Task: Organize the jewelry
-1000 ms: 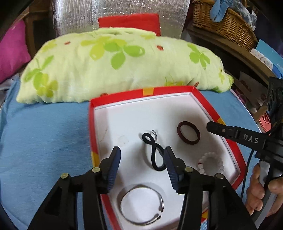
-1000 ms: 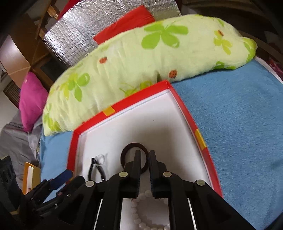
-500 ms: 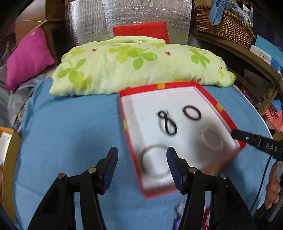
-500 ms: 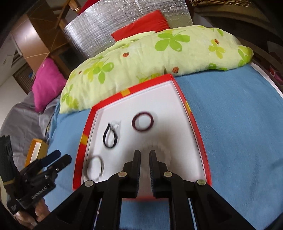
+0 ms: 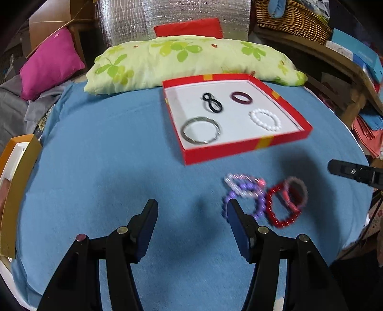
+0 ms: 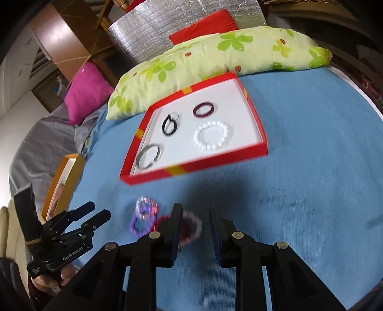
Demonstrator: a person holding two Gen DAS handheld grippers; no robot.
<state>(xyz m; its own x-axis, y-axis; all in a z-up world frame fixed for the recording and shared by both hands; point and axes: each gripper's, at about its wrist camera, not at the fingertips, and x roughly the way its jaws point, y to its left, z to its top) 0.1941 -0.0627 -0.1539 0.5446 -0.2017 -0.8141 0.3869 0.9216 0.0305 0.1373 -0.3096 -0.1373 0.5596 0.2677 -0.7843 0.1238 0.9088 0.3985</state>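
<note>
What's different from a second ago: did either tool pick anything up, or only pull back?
Both pulled back from the red cardboard box empty. The left tool has opened wider; the right tool, nearly shut before, has been opening, now over the loose beaded bracelets on the blue cloth. Nothing gripped. The four pieces in the box stayed put.

A green-flowered pillow (image 5: 191,59) lay at the blue cloth's (image 5: 107,167) far edge, a red cushion (image 5: 189,27) and silver foil (image 5: 172,12) behind it, a pink cushion (image 5: 50,62) to its left, a wicker basket (image 5: 294,16) at upper right.
</note>
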